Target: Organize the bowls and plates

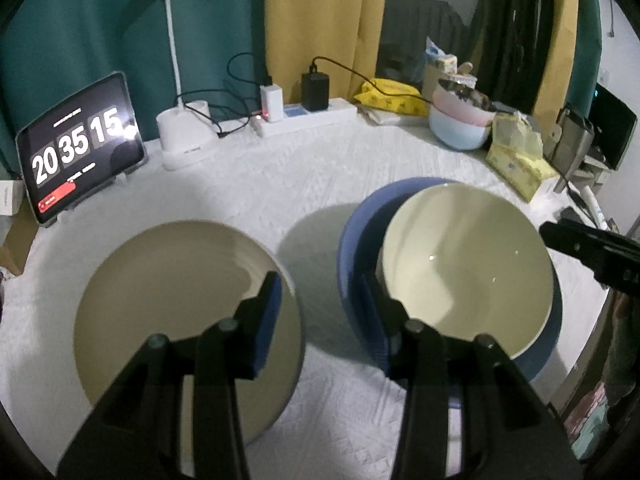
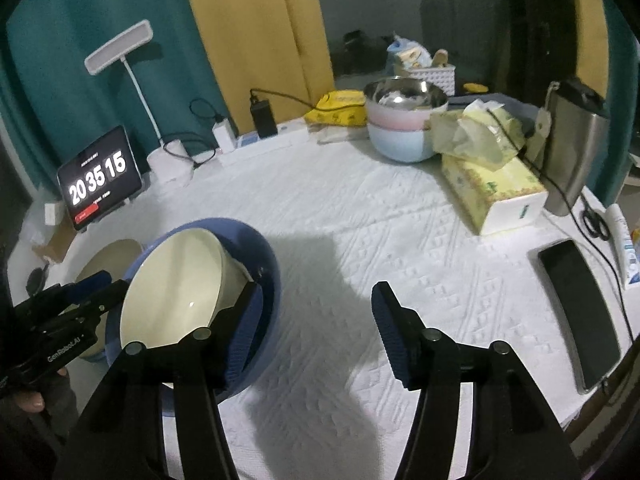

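Two gripper sets stand apart and hold nothing: the left gripper (image 1: 324,312) has narrowly parted fingers straddling the gap beside the blue bowl (image 1: 356,240), the right gripper (image 2: 316,332) has wide ones. A cream bowl (image 1: 468,268) leans tilted inside the blue bowl, apparently nested for stacking, and a beige plate (image 1: 176,296) lies flat just left of it. All rest on a white-clothed tabletop (image 2: 360,220), cluttered behind the blue bowl before teal and yellow curtains.

black claws (image 2: 316,332) — blue ribbed pads (image 2: 390,340), round pivot bolts.

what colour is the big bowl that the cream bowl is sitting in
Blue bowl; clearest in the right wrist view.
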`<state>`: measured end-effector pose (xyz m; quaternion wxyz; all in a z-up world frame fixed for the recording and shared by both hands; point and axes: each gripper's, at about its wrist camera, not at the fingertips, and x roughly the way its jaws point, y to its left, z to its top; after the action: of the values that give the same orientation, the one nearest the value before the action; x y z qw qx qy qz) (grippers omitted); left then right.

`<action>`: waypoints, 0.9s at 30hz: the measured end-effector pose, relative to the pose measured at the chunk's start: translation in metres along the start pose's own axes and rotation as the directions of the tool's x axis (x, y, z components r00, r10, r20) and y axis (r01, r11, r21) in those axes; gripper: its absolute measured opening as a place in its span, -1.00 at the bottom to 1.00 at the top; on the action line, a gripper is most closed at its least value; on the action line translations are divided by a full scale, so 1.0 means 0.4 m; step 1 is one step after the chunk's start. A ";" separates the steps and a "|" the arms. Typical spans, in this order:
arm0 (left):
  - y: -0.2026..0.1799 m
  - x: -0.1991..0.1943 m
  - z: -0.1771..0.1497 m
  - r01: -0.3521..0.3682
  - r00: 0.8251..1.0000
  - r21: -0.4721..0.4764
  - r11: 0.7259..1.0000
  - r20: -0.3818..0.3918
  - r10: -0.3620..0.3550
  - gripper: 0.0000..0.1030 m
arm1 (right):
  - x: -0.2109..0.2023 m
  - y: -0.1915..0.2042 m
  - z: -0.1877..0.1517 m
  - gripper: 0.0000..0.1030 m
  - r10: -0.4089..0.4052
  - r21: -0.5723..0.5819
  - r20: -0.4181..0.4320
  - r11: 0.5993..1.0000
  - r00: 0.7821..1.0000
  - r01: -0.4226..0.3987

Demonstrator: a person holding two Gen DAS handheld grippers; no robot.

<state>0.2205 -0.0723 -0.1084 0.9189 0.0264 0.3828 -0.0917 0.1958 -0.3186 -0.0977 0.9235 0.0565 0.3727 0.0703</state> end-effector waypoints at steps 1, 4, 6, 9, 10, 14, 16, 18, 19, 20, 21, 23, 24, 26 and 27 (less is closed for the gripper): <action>-0.002 0.002 0.000 -0.003 1.000 0.004 1.000 -0.003 0.003 -0.18 | 0.008 0.002 -0.001 0.17 0.005 0.004 -0.008 1.000 1.000 -0.005; -0.002 0.011 0.001 -0.015 1.000 0.004 1.000 -0.005 0.015 -0.18 | 0.031 0.006 -0.003 0.17 0.011 0.007 -0.037 1.000 0.999 -0.011; -0.001 0.013 0.002 -0.012 1.000 0.008 1.000 -0.006 0.012 -0.18 | 0.047 0.008 -0.006 0.17 0.011 0.009 -0.066 1.000 0.998 -0.011; -0.003 0.015 0.003 -0.019 1.000 0.022 1.000 0.001 0.019 -0.18 | 0.064 0.010 -0.012 0.17 0.001 0.000 -0.086 1.000 0.996 -0.001; -0.004 0.015 0.003 -0.020 1.000 0.022 1.000 0.003 0.020 -0.18 | 0.068 0.012 -0.014 0.17 0.002 -0.004 -0.087 1.000 0.996 -0.003; -0.005 0.015 -0.003 -0.028 0.999 0.029 0.999 0.022 0.028 -0.18 | 0.070 0.022 -0.016 0.17 -0.027 -0.026 -0.070 0.999 0.997 0.026; -0.006 0.014 -0.006 -0.036 0.999 0.030 0.999 0.036 0.035 -0.18 | 0.077 0.017 -0.014 0.17 -0.020 -0.011 -0.082 1.000 0.996 0.019; -0.010 0.011 -0.012 -0.050 0.997 0.026 0.998 0.057 0.049 -0.18 | 0.079 0.011 -0.014 0.17 -0.010 0.010 -0.086 1.000 0.996 0.011; -0.010 0.011 -0.013 -0.054 0.997 0.025 0.998 0.065 0.052 -0.18 | 0.079 0.010 -0.014 0.17 -0.009 0.013 -0.083 1.000 0.997 0.010; -0.010 0.011 -0.014 -0.050 0.996 0.021 0.999 0.070 0.048 -0.23 | 0.078 0.008 -0.016 0.17 -0.008 0.018 -0.079 1.000 0.997 0.009; -0.009 0.012 -0.014 -0.045 0.996 0.016 0.999 0.073 0.043 -0.23 | 0.076 0.005 -0.019 0.17 -0.003 0.032 -0.069 0.999 0.998 0.006; -0.006 0.014 -0.013 -0.037 0.996 0.010 0.999 0.076 0.036 -0.24 | 0.075 0.004 -0.024 0.17 0.000 0.051 -0.051 0.999 0.999 0.002; -0.006 0.016 -0.012 -0.033 0.997 0.009 0.999 0.077 0.032 -0.27 | 0.074 0.004 -0.028 0.17 0.000 0.057 -0.036 0.998 0.999 0.002; -0.012 0.014 -0.013 -0.019 0.997 0.014 1.000 0.081 0.018 -0.39 | 0.070 0.009 -0.033 0.16 -0.003 0.056 -0.011 0.998 1.000 0.004; -0.017 0.012 -0.014 -0.016 0.996 0.021 1.000 0.087 0.014 -0.49 | 0.068 0.012 -0.035 0.07 -0.003 0.056 -0.002 0.998 1.000 0.003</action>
<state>0.2184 -0.0791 -0.1156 0.9350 0.0350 0.3413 -0.0899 0.2053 -0.3085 -0.1254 0.9214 0.0816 0.3755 0.0585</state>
